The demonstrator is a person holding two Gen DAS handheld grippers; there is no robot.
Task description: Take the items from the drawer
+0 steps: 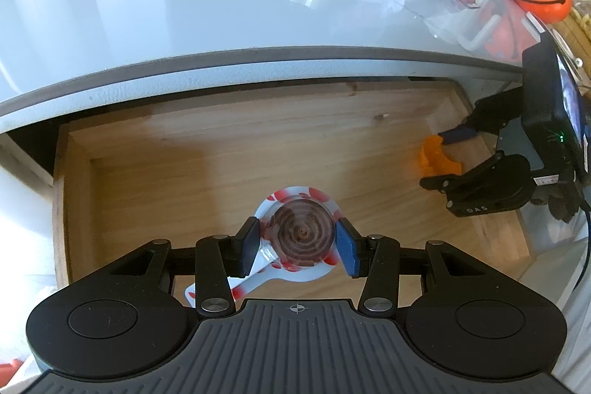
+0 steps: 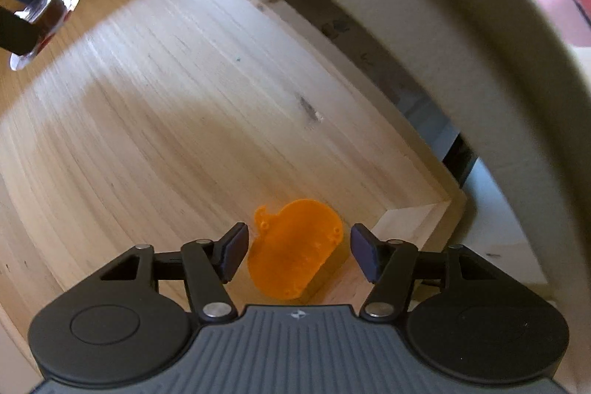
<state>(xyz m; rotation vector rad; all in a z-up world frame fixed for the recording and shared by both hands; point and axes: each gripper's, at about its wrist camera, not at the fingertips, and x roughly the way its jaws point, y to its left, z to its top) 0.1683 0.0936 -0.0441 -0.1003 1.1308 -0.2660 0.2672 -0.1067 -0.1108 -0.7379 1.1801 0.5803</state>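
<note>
The open wooden drawer fills the middle of the left wrist view, under the edge of a grey tabletop. Low in the centre of that frame, the left gripper has its two pads against the opposite sides of a round clear-lidded container with a dark coiled thing inside; the container sits on a white and red patterned packet whose tab runs down toward the lower left, and the jaws are clamped on the container's sides. At the right edge of the same frame the right gripper reaches into the drawer's right end, with an orange plastic piece between its fingers. In the right wrist view the orange plastic piece lies flat on the drawer floor low in the centre, close to the drawer's corner at the lower right. The right gripper has its jaws apart: the left pad is just beside the piece's edge, the right pad stands clear of it, so nothing is gripped. The container shows in the upper left of that frame, blurred.
</note>
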